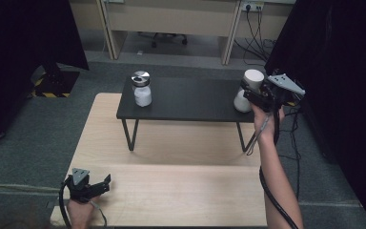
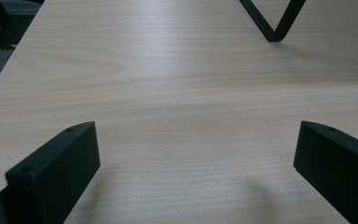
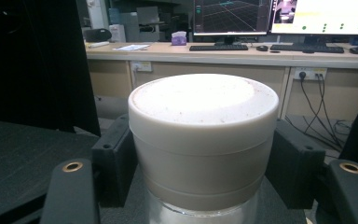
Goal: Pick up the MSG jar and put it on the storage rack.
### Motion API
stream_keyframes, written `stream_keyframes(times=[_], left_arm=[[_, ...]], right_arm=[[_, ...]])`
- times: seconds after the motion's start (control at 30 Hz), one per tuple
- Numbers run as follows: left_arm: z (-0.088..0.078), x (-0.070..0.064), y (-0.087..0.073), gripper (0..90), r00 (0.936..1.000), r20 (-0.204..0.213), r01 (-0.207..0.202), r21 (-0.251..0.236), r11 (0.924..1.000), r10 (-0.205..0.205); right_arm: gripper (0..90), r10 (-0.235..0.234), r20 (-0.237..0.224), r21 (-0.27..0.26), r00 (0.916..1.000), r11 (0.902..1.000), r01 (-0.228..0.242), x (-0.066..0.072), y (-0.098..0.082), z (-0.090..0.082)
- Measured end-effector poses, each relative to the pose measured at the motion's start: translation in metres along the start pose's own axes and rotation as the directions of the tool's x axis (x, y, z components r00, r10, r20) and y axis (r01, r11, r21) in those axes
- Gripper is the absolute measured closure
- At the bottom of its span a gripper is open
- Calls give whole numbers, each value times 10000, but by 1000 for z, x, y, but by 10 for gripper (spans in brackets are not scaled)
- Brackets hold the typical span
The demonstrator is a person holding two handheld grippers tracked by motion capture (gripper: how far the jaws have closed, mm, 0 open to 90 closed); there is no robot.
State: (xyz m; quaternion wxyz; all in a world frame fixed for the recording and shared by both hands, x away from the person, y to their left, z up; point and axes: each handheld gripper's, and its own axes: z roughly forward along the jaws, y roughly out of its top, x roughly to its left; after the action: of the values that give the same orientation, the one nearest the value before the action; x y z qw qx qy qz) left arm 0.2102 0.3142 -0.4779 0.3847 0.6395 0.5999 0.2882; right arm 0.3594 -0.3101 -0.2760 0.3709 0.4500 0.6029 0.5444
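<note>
A jar with a white lid (image 1: 253, 78) is at the right end of a low black table (image 1: 190, 101), leaning slightly. My right gripper (image 1: 248, 93) is shut on it just under the lid. In the right gripper view the white-lidded jar (image 3: 204, 121) sits between the jaws of that gripper (image 3: 205, 168), and both pads press its sides. A second jar with a silver lid (image 1: 142, 88) stands upright at the left end of the black table. My left gripper (image 1: 104, 185) rests at the near left of the wooden table (image 1: 171, 191). Its jaws stand open (image 2: 196, 158) over bare wood.
The black table stands on thin metal legs (image 2: 272, 23) on the wooden table. Black curtains (image 1: 338, 71) hang at both sides. A desk with monitors (image 3: 233, 16) and a keyboard is behind, with cables at a wall socket (image 3: 307, 74).
</note>
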Motion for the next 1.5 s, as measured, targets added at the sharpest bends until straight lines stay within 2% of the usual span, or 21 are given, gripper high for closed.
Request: stream_keyframes(times=[0.33,0.5,0.67,0.7,0.87,1.17,1.5], left_arm=[[0,0,-1,0,10000,14,19,-33,10000,-19],[-1,0,-1,0,10000,19,15,-26,10000,-15],[-1,1,-1,0,10000,28,18,-47,10000,-18],[-1,1,-1,0,10000,31,22,-53,10000,-21],[-1,1,-1,0,10000,35,31,-69,10000,-31],[-1,1,-2,0,10000,25,12,-67,10000,-12],[-1,0,-1,0,10000,1,-40,-22,10000,40]], right_arm=[[338,-94,-26,39,10000,9999,94,-1,1,0],[321,20,-75,-91,10000,10000,-21,-2,-3,0],[89,-244,79,-189,9997,9995,245,3,-6,2],[3,-234,248,-116,9994,9997,237,7,-6,4],[3,-187,599,-127,9980,9997,195,14,-7,5],[3,-270,517,-230,9983,9993,282,15,-6,-5],[3,-275,585,-141,9979,9995,284,18,-27,-29]])
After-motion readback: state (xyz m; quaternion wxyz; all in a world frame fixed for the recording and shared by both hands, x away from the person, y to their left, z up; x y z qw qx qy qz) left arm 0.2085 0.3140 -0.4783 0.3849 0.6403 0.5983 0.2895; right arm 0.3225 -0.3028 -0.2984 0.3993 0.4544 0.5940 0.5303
